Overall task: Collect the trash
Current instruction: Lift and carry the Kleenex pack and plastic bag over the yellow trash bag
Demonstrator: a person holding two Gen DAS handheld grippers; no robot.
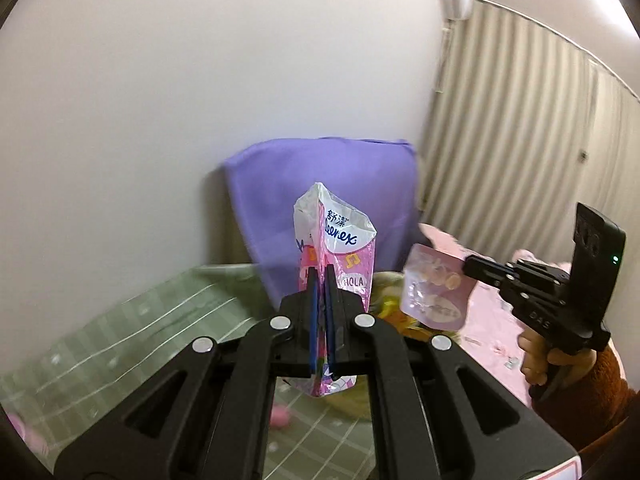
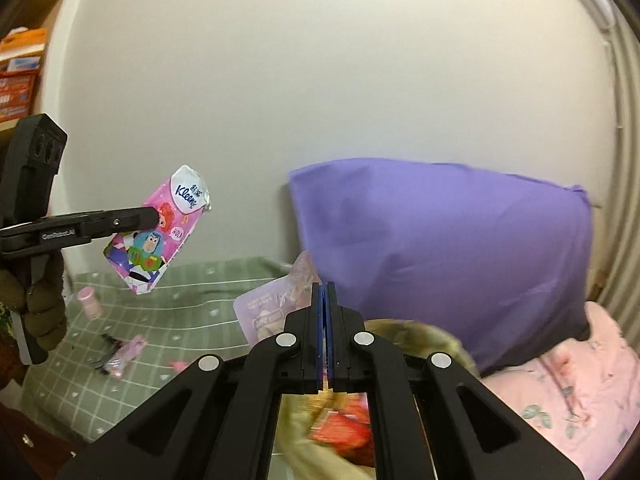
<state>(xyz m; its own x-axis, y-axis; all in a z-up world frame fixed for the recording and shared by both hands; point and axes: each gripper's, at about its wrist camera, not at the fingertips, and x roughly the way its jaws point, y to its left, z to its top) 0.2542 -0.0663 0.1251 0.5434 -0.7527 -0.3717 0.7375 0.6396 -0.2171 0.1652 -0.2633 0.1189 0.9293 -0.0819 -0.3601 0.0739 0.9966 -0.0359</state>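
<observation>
My left gripper point(image 1: 320, 267) is shut on a pink Kleenex tissue wrapper point(image 1: 340, 236) and holds it up in the air above the bed. From the right wrist view the same wrapper point(image 2: 160, 236) hangs at the tip of the left gripper point(image 2: 154, 214), with cartoon figures printed on it. My right gripper point(image 2: 326, 286) is shut on the edge of a lilac-pink pouch point(image 2: 268, 308), which sticks out to the left of the fingers. In the left wrist view that pouch point(image 1: 436, 288) dangles from the right gripper point(image 1: 466, 266), also raised off the bed.
A purple pillow point(image 2: 440, 248) leans on the white wall. On the green checked sheet point(image 2: 192, 320) lie a small pink bottle point(image 2: 90, 300) and a pink wrapper point(image 2: 120, 356). A red packet point(image 2: 344, 428) rests on yellow fabric below my right gripper. A pink blanket point(image 2: 568, 392) lies right.
</observation>
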